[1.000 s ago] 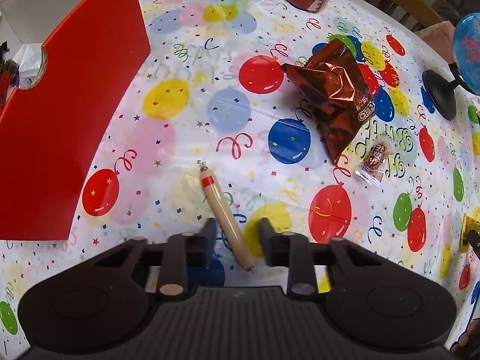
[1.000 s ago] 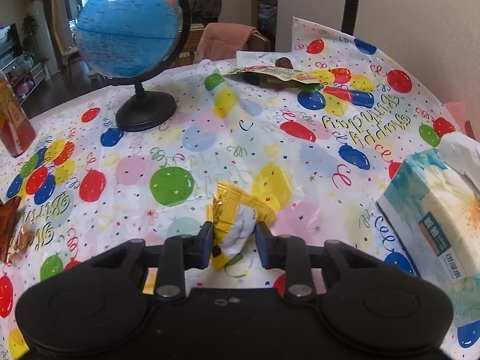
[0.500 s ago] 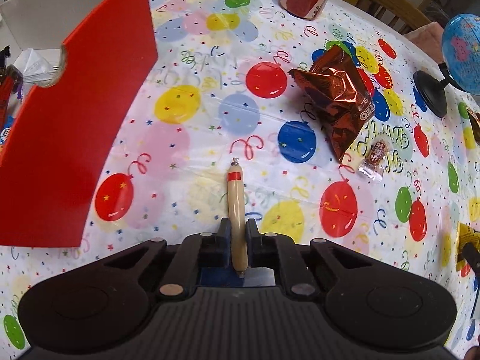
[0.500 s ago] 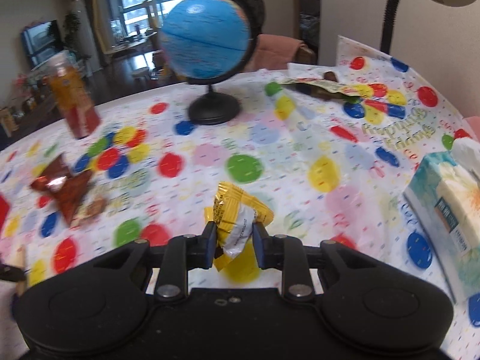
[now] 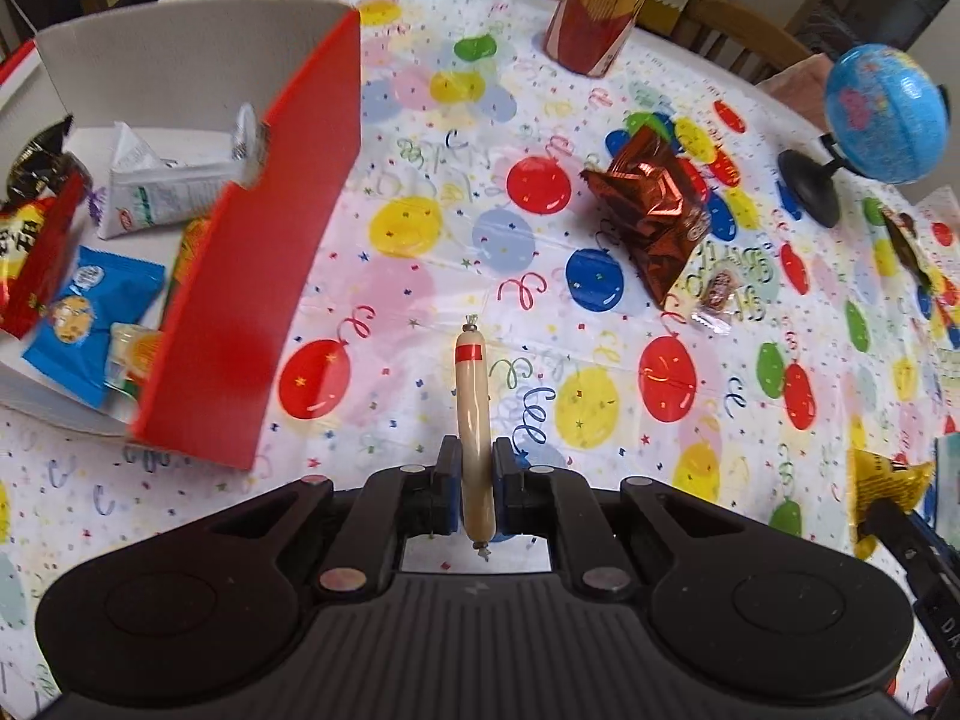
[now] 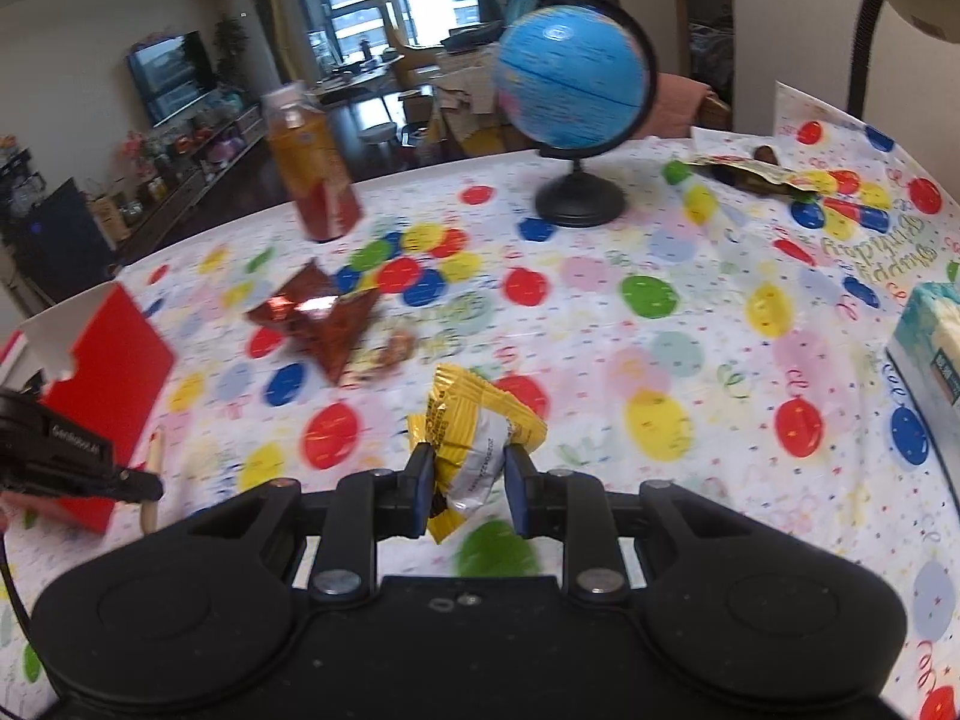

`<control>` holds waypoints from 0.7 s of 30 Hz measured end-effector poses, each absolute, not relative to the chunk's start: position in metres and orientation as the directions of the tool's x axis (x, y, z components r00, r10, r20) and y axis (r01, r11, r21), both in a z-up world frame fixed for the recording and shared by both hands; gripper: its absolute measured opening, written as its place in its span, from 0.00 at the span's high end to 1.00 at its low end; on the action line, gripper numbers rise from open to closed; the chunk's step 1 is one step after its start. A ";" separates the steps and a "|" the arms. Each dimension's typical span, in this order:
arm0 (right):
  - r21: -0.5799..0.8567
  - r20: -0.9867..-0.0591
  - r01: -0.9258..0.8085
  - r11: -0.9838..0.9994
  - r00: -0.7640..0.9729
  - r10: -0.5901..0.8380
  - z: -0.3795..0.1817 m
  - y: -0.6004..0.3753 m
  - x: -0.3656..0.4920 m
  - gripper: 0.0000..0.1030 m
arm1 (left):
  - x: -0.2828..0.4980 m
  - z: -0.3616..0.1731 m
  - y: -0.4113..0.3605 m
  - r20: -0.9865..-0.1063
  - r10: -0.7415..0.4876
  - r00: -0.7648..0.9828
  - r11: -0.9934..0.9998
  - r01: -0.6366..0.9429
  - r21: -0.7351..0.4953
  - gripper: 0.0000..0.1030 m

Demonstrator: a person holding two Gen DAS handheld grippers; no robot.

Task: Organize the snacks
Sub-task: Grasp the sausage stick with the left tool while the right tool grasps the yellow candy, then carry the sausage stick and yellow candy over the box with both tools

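Red box (image 5: 240, 276): several snacks already inside. Left gripper (image 5: 477, 495): fingers clamped on sausage stick (image 5: 470, 396), above surface beside box. Right gripper (image 6: 467, 483): fingers clamped on yellow packet (image 6: 474, 426). Left on surface (image 5: 420, 138): brown foil bag (image 5: 654, 216), small candy (image 5: 717, 291).

Right claw (image 6: 467, 483) pinches a yellow snack packet (image 6: 474, 435) above the tablecloth (image 6: 600, 312).

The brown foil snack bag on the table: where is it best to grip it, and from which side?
Grip the brown foil snack bag at its raised crumpled middle ridge, coming from above. It lies flat on the tablecloth, so its edges offer little to pinch.
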State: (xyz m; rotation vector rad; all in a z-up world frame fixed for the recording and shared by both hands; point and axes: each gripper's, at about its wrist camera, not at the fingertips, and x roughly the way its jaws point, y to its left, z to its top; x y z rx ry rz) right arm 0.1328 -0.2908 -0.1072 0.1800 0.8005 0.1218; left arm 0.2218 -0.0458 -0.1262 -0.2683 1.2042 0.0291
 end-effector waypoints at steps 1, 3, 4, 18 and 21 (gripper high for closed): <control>0.208 -0.698 -0.051 0.977 0.692 0.184 -0.104 -0.286 0.131 0.78 | 0.220 -0.122 -0.043 -0.921 -0.124 0.370 0.968 -0.158 -0.194 0.90; 0.210 -0.690 -0.068 0.975 0.696 0.198 -0.097 -0.275 0.126 0.78 | 0.216 -0.115 -0.038 -0.915 -0.127 0.383 0.970 -0.146 -0.195 0.90; 0.211 -0.686 -0.078 0.974 0.698 0.205 -0.093 -0.270 0.125 0.78 | 0.214 -0.111 -0.035 -0.913 -0.132 0.385 0.970 -0.140 -0.200 0.90; 0.174 -0.630 -0.218 0.960 0.724 0.279 -0.043 -0.173 0.121 0.78 | 0.199 -0.056 0.037 -0.863 -0.151 0.483 0.972 -0.089 -0.220 0.90; 0.171 -0.621 -0.242 0.955 0.726 0.295 -0.035 -0.148 0.125 0.78 | 0.198 -0.048 0.060 -0.854 -0.145 0.500 0.972 -0.089 -0.217 0.90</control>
